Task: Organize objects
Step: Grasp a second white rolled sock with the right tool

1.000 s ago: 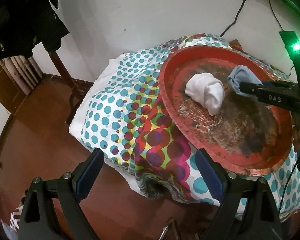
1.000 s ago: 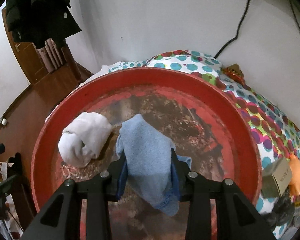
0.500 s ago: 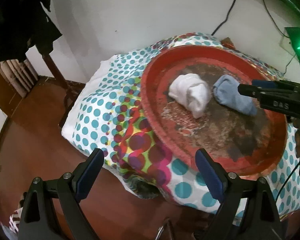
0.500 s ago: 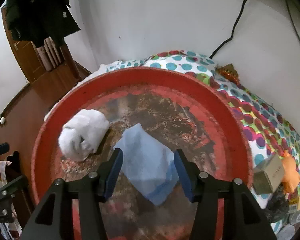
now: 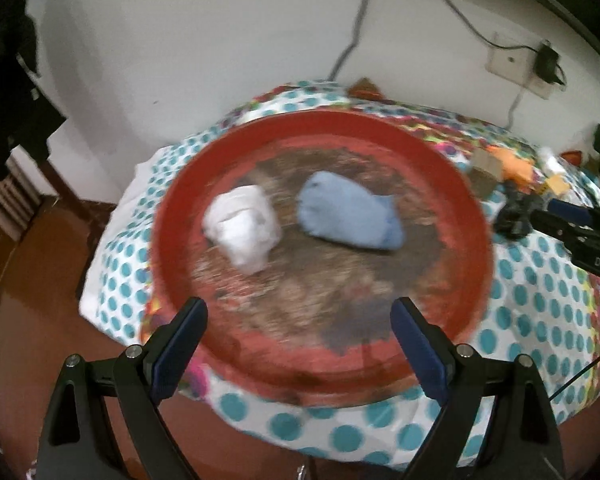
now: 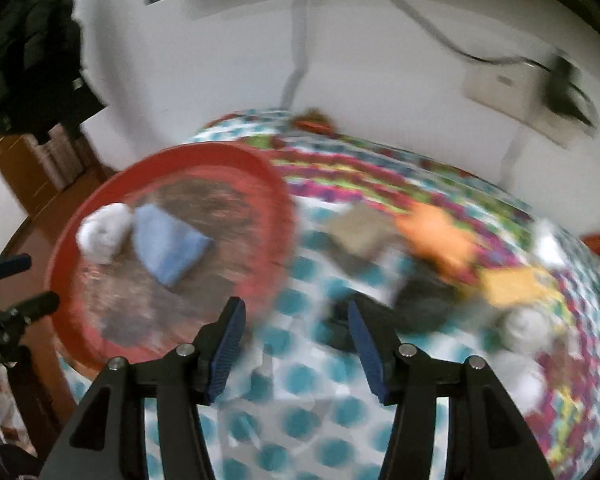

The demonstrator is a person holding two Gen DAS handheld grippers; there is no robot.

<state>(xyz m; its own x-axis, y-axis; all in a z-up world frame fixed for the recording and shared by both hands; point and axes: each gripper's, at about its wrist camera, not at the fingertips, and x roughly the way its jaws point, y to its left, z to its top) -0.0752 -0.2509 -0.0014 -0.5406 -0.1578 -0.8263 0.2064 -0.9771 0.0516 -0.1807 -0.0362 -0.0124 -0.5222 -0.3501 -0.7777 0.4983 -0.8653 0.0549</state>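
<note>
Nearest in the left wrist view, the left gripper point(image 5: 298, 340) stands with its blue-padded fingers point(image 5: 180, 350) spread wide and nothing between them, hovering over the near rim of the red tray point(image 5: 476, 216). The tray sits on the dotted cloth point(image 5: 540, 312) that covers the table, toward the table's left end, and its worn brown floor carries two bundles side by side near the tray's middle: a white rolled cloth point(image 5: 244, 232) on the left and a blue folded cloth point(image 5: 348, 212) just beside it on the right, close but with a thin gap showing. In the right wrist view, blurred by motion, the right gripper point(image 6: 296, 344) is over bare dotted cloth just right of the tray's rim; its fingers point(image 6: 226, 344) stand moderately apart and empty, the jaws having just been opening, and the blue folded cloth that lay between them a moment ago now lies free in the tray. Beyond this gripper, toward the table's right end, loose things lie scattered: a tan box point(image 6: 360, 232), an orange toy point(image 6: 440, 236), a dark lump point(image 6: 424, 304) and a yellow piece point(image 6: 516, 284), all too smeared to name more closely. Farthest back, the white wall point(image 5: 220, 40) carries a cable point(image 5: 352, 40) and a wall socket point(image 5: 512, 64) with a plug.
</note>
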